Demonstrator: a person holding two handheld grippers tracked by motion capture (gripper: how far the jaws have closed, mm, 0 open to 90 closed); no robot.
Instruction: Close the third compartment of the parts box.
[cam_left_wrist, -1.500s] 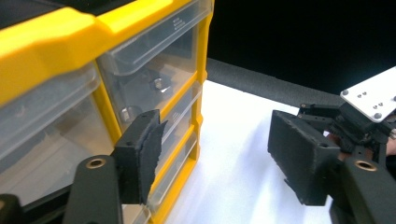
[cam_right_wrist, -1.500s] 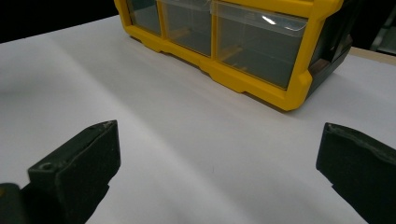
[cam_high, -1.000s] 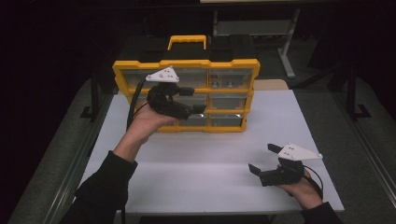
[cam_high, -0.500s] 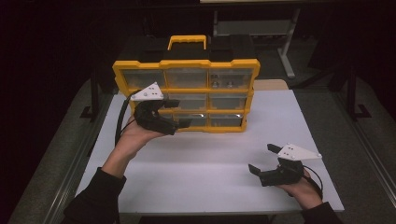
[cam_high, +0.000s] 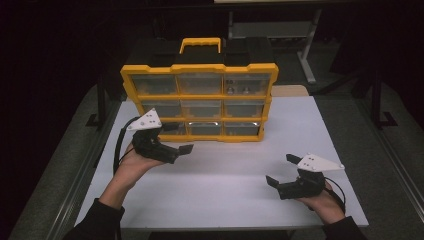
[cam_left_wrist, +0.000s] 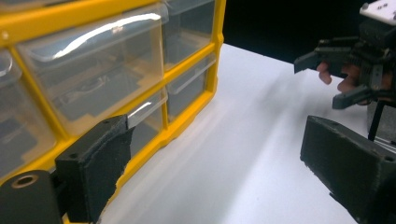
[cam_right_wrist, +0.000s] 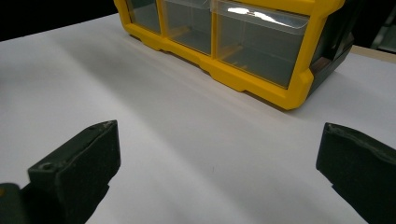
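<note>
Withdrawing from organiser (cam_high: 200, 100), standing upright at frame centre on table (cam_high: 225, 190). Left gripper (cam_high: 182, 150), jaws just opening, nothing between; right gripper (cam_high: 282, 170) lower right, jaws apart, empty. Step: between drawers. Next: pick 1 drawer, align pads.

The drawer organizer (cam_high: 199, 100) stands upright at the table's (cam_high: 220, 195) far edge; its carry handle (cam_high: 200, 44) rises behind its top.

A yellow drawer organiser (cam_high: 199, 101) with nine clear drawers, all shut, stands upright at the far side of the white worktop (cam_high: 225, 185).
</note>
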